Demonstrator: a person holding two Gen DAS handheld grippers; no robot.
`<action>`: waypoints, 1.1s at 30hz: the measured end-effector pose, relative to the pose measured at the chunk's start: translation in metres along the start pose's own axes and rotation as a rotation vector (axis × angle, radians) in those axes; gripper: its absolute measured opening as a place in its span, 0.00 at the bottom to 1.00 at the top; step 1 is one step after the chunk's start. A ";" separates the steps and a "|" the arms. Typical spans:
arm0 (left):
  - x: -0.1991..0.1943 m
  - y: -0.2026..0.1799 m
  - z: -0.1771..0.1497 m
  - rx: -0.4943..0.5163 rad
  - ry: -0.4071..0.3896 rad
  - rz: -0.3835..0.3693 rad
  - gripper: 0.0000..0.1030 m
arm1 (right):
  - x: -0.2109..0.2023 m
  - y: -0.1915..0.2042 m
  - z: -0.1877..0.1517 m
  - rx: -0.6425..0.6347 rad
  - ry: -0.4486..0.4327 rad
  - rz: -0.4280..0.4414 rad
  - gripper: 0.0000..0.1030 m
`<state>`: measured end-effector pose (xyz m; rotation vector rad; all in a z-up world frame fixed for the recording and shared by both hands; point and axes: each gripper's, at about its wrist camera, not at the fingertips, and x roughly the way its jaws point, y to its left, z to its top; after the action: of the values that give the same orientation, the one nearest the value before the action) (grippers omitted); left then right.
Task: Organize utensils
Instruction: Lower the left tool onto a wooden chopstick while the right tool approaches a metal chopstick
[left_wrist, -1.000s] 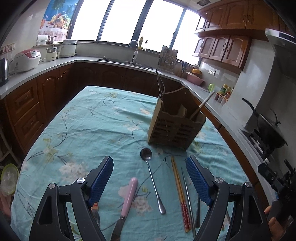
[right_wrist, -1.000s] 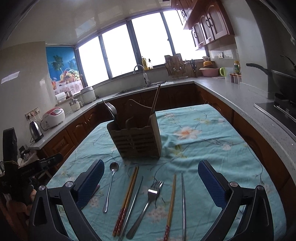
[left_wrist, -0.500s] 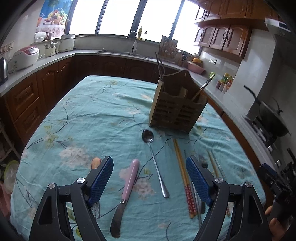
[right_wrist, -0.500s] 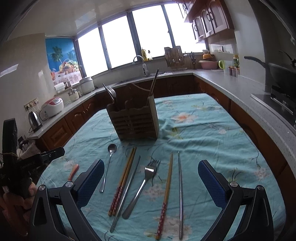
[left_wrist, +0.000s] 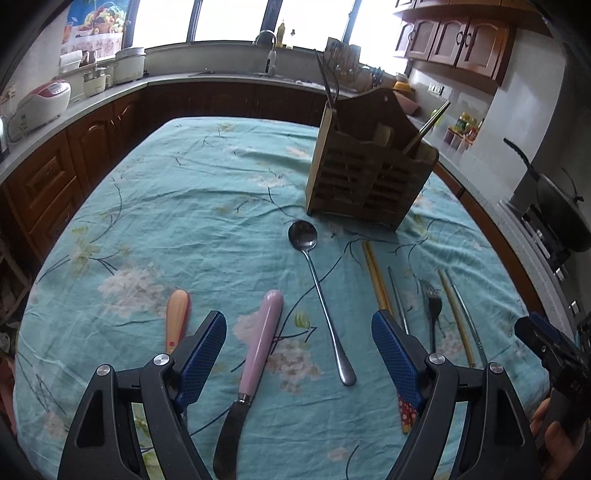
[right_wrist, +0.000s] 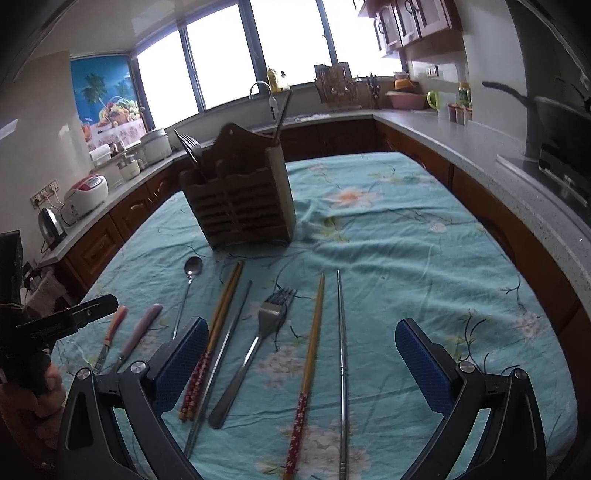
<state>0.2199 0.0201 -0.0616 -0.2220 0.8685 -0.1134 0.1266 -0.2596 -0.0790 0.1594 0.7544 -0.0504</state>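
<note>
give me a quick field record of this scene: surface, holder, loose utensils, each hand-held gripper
surface: table with floral teal cloth
holder: wooden caddy, upright, already holding a few utensils
loose utensils: spoon, pink-handled knife, orange-handled knife, fork, wooden and metal chopsticks
left hand-held gripper: open, empty, over the pink-handled knife and spoon
right hand-held gripper: open, empty, over the fork and chopsticks

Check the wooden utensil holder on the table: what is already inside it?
The wooden utensil holder has a dark fork standing at one end and thin, chopstick-like handles at the other. Its slatted walls hide the lower parts and anything shorter inside.
</note>
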 end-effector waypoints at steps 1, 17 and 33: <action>0.004 -0.001 0.001 0.001 0.009 0.002 0.79 | 0.003 -0.002 0.000 0.005 0.006 0.003 0.99; 0.086 -0.045 0.037 0.106 0.144 -0.033 0.67 | 0.044 -0.027 0.016 0.033 0.082 -0.032 0.92; 0.162 -0.067 0.057 0.173 0.237 -0.016 0.49 | 0.109 -0.035 0.019 -0.034 0.270 -0.087 0.47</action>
<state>0.3669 -0.0677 -0.1308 -0.0534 1.0863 -0.2320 0.2155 -0.2961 -0.1443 0.1016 1.0314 -0.1000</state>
